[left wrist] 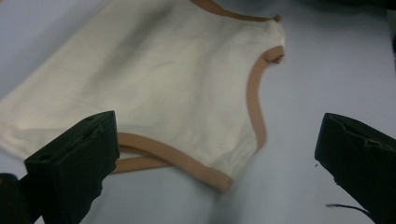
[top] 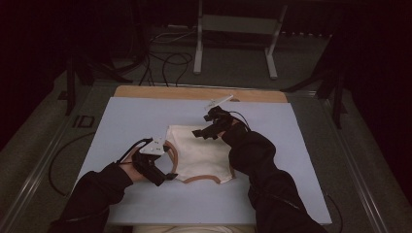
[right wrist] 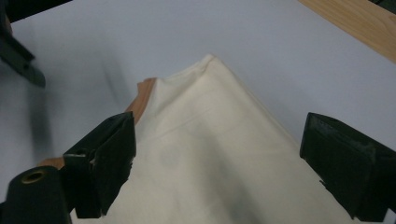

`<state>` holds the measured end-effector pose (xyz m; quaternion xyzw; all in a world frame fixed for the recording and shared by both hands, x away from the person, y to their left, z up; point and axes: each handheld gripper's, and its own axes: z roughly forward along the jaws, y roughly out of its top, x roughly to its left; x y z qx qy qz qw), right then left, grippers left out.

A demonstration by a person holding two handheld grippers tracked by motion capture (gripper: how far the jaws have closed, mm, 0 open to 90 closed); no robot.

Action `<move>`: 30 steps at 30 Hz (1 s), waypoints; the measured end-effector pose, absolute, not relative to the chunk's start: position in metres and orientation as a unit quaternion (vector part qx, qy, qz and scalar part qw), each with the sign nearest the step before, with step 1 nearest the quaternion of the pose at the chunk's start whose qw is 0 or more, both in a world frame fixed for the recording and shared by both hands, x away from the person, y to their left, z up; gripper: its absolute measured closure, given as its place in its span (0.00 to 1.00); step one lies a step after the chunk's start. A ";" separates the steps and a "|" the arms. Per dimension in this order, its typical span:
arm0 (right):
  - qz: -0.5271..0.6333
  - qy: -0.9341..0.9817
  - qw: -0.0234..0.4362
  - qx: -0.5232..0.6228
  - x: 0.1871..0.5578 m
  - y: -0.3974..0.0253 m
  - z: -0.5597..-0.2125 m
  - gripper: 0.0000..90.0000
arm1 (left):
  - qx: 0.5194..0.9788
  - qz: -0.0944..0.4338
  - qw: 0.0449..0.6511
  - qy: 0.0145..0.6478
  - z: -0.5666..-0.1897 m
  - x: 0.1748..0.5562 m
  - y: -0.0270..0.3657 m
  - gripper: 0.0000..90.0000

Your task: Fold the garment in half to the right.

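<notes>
A cream sleeveless top with tan trim (top: 200, 154) lies flat near the middle of the pale blue sheet (top: 126, 116) that covers the table (top: 194, 92). The left tongs (top: 167, 175) sit at the garment's near left edge, just beside the tan-bound opening; in the left gripper view their jaws stand wide apart with nothing between them, the trimmed hem (left wrist: 182, 158) lying just ahead on the sheet. The right tongs (top: 199, 133) hover over the far edge of the top; in the right gripper view they gape wide too, the cream cloth (right wrist: 219, 154) spread between and below the jaws, which grip nothing. No writing or label can be read anywhere.
</notes>
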<state>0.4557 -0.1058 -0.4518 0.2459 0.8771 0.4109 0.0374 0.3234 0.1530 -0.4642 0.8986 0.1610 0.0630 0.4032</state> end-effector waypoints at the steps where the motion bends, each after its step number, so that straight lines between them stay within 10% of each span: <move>1: 0.411 0.877 0.036 0.244 0.456 -0.104 -0.452 0.12 | 0.900 0.068 0.402 0.153 -0.468 0.322 0.151 0.01; 30: 0.399 0.890 0.015 0.221 0.456 -0.068 -0.468 0.12 | 0.943 0.104 0.305 0.087 -0.511 0.331 0.114 0.32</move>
